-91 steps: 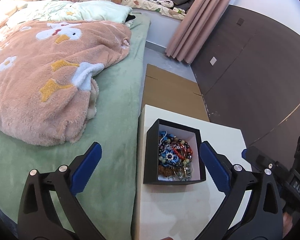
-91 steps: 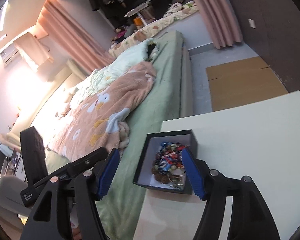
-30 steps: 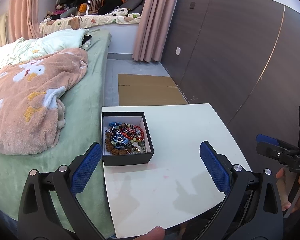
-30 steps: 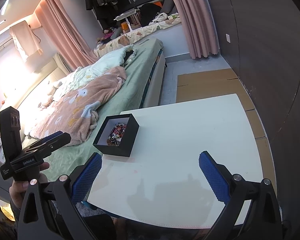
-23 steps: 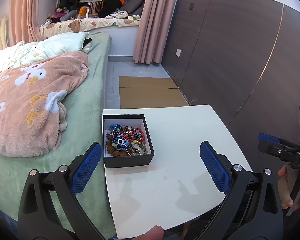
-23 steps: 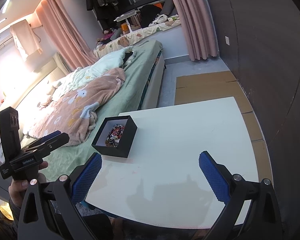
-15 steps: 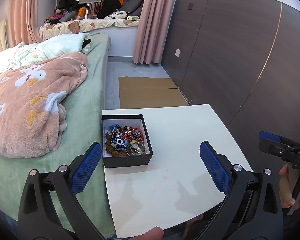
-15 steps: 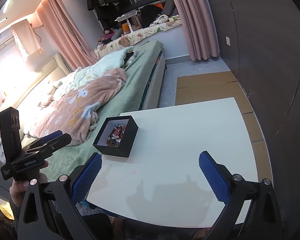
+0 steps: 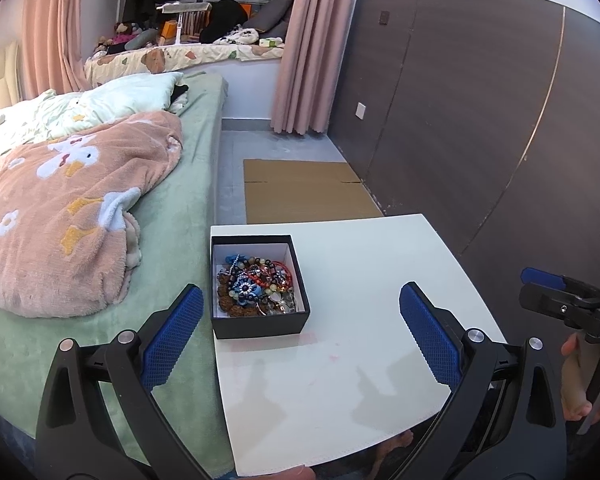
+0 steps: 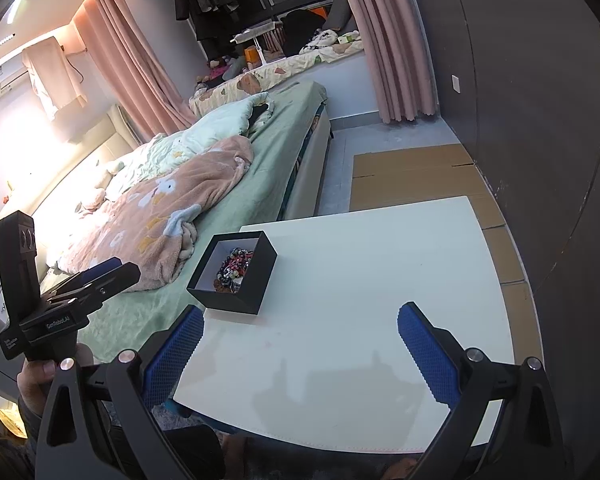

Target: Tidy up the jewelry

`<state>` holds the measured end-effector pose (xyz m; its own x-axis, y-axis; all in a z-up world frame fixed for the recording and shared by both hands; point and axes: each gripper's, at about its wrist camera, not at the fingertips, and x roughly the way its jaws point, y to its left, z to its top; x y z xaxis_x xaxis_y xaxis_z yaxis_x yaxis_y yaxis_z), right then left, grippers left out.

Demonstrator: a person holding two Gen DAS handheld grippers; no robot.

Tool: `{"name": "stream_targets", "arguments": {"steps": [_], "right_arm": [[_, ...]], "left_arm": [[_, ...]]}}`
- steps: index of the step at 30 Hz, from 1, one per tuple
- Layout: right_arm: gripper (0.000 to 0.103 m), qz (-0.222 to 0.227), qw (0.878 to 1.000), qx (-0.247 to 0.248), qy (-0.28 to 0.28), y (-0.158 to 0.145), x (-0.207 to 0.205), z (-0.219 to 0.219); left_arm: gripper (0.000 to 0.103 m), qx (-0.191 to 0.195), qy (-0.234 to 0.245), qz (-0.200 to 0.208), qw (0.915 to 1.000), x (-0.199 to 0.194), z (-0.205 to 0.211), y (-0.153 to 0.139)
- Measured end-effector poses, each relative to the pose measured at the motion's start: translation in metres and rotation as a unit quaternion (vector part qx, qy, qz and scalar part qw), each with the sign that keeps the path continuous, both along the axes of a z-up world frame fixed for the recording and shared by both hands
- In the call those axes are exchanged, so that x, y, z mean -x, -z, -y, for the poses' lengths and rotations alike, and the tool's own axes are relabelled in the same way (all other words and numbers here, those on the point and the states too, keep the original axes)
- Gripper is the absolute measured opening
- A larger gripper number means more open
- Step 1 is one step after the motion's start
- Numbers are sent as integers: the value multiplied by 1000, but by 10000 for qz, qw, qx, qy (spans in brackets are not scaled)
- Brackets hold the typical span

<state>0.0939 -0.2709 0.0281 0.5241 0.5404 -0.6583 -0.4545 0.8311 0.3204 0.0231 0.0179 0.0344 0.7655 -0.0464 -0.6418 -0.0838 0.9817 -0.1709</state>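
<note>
A black box (image 9: 260, 326) with a white lining stands at the left edge of a white table (image 9: 340, 360). It holds a tangle of beaded jewelry (image 9: 256, 286) in blue, red and brown. The box also shows in the right wrist view (image 10: 236, 280). My left gripper (image 9: 300, 336) is open and empty, held back above the table's near edge, with the box just ahead between its fingers. My right gripper (image 10: 300, 344) is open and empty above the near part of the table, to the right of the box. Each gripper shows in the other's view, the right gripper (image 9: 556, 300) and the left gripper (image 10: 96, 280).
A bed (image 9: 180, 208) with a green sheet and a pink blanket (image 9: 68, 208) runs along the table's left side. Flat cardboard (image 9: 304, 192) lies on the floor beyond the table. A dark panelled wall (image 9: 480, 120) stands to the right. Pink curtains (image 9: 304, 48) hang at the back.
Both grippers have drawn back from close around the box to the table's near edge. Over the last second the views have barely shifted.
</note>
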Motion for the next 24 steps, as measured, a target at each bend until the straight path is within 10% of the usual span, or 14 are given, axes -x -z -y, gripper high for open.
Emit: {"name": "stream_targets", "arguments": {"steps": [24], "right_arm": [[95,-46,10000,72,3,5,1,-4]], "left_arm": [[98,-209,55,0,9998,2,11,0]]}}
